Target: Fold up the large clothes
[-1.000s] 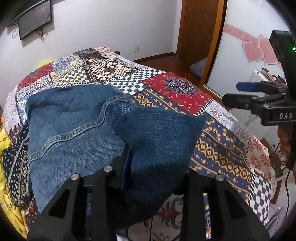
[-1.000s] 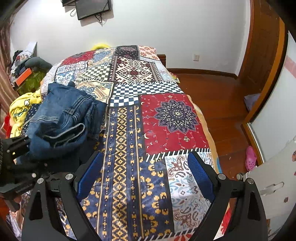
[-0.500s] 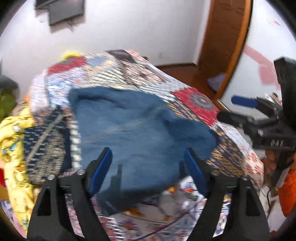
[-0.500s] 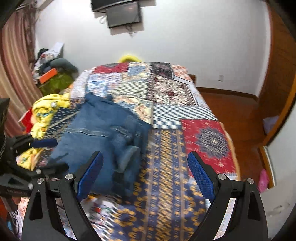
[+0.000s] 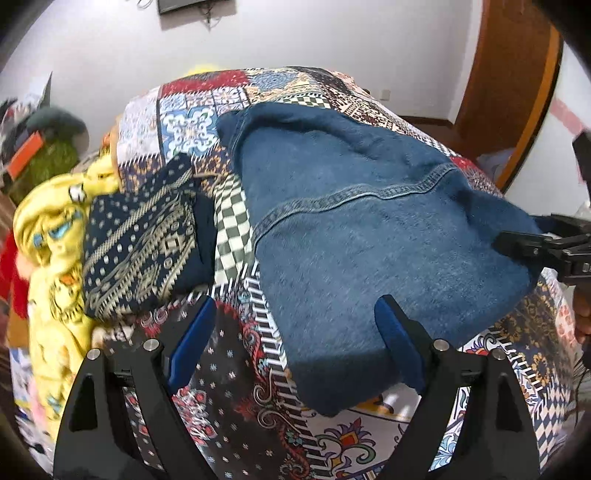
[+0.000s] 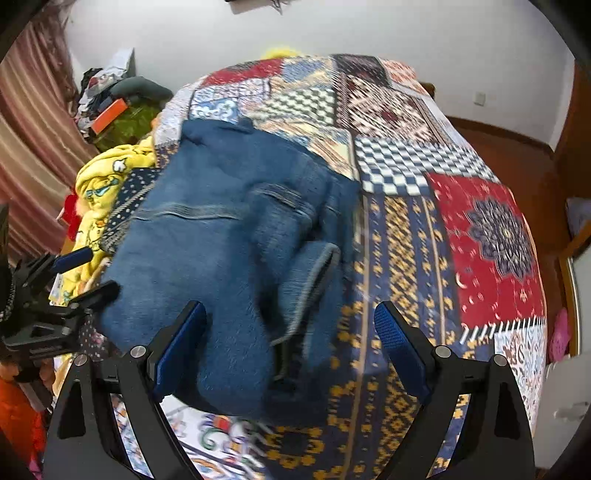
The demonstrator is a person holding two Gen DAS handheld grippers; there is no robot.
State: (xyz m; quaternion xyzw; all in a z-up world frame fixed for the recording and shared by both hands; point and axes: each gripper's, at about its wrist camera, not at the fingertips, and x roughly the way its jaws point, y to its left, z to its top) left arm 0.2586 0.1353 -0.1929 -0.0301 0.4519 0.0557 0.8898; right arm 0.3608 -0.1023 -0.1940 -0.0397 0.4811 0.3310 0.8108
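Left claw (image 5: 291,339) has just been opening, empty; right claw (image 6: 291,343) gapes wide.

Jeans (image 5: 369,236) folded on the bed (image 5: 236,369), near its front edge. Left of them, in the left wrist view, a folded cloth (image 5: 140,243) on the bed; further left, a blanket (image 5: 51,236) at the bed's side. Behind the bed, a wall with a screen (image 5: 192,4). Right, a door (image 5: 509,81). Left tongs (image 5: 295,343) in front of the jeans' left part, right tongs (image 6: 291,347) in front of their right part.
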